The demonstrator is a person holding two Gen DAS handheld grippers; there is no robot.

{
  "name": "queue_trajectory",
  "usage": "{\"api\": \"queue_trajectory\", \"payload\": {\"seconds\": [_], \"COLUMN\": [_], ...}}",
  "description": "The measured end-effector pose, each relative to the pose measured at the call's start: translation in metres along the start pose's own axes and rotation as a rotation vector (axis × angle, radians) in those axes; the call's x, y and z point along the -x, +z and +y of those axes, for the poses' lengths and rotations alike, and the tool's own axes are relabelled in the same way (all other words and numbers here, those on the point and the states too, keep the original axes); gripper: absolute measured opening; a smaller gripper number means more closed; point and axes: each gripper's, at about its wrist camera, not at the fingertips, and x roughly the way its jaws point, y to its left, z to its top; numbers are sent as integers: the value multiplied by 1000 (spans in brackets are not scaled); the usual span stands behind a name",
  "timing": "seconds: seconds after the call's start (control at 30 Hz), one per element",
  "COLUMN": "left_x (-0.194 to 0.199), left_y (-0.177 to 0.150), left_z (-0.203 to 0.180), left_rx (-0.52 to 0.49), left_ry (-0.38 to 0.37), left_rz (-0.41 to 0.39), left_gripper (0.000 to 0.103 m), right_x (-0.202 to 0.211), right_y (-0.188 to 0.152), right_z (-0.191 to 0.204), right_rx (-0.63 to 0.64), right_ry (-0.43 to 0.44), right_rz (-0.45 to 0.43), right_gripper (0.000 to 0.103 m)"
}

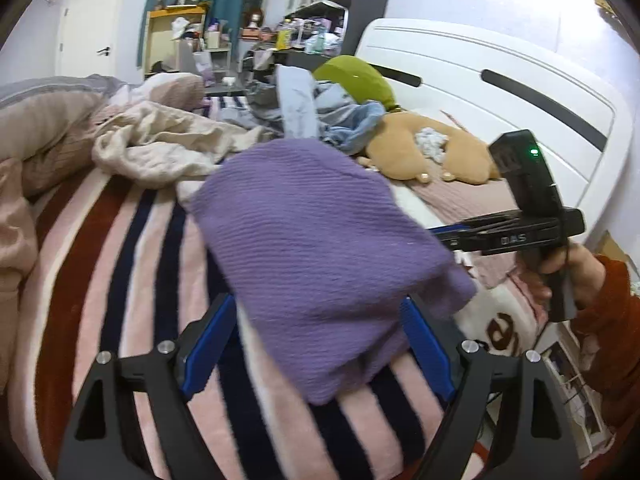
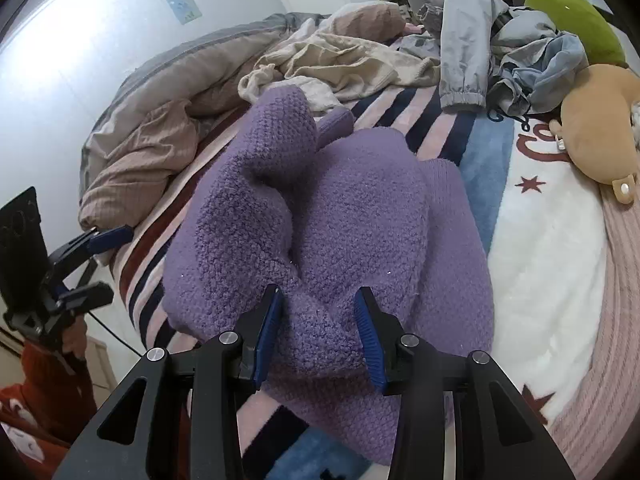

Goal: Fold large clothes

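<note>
Bare striped blanket (image 1: 120, 280) beside purple sweater (image 1: 312, 240).

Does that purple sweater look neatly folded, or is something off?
Not neat yet. The purple sweater lies in a lumpy heap on the striped blanket, one sleeve humped up and flopped across its top.

Both hand-held grippers (image 1: 320, 344) (image 2: 318, 332) gape, gripping nothing.

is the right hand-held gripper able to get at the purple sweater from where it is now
Probably yes. The right hand-held gripper hangs right over the purple sweater with its jaws apart and knit showing between them. Nothing lies on top of the sweater there, and the left hand-held gripper is off to the side.
</note>
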Motion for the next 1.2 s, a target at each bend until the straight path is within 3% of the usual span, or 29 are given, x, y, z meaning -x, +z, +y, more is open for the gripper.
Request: {"api": "queue_trajectory", "payload": {"seconds": [0.17,0.27,0.4,0.47,0.53,0.7,0.83,0.87,0.97,1.07,1.2], "left_x": [-3,-12,-23,-29,-34,-44,-48,-48,-48,-47,-41], "left_y": [-3,-4,-6,-7,-8,-13,-15,-15,-14,-14,-11], "left_z": [17,27,35,37,39,44,50,50,51,50,49], "left_rx": [-15,-6,14,18,24,52,77,80,86,87,106], "left_ry": [98,115,101,102,100,91,75,73,81,90,49], "left_rz": [-8,6,18,26,35,55,63,62,65,71,61], "left_gripper": [87,87,87,87,87,87,88,88,88,88,89], "right_x": [5,12,28,30,26,-8,-36,-40,-52,-38,10], "right_y": [1,7,23,32,40,55,60,60,62,60,56], "right_z": [8,13,23,31,37,42,45,46,52,64,64], "right_rx": [45,55,54,63,62,68,59,58,61,122,119], "right_ry": [-18,-19,33,63,85,73,135,120,93,44,3], "right_rz": [-7,-19,-74,-84,-72,13,77,80,87,10,-136], "right_gripper": [35,39,59,79,89,90,89,84,26,17,13]}}
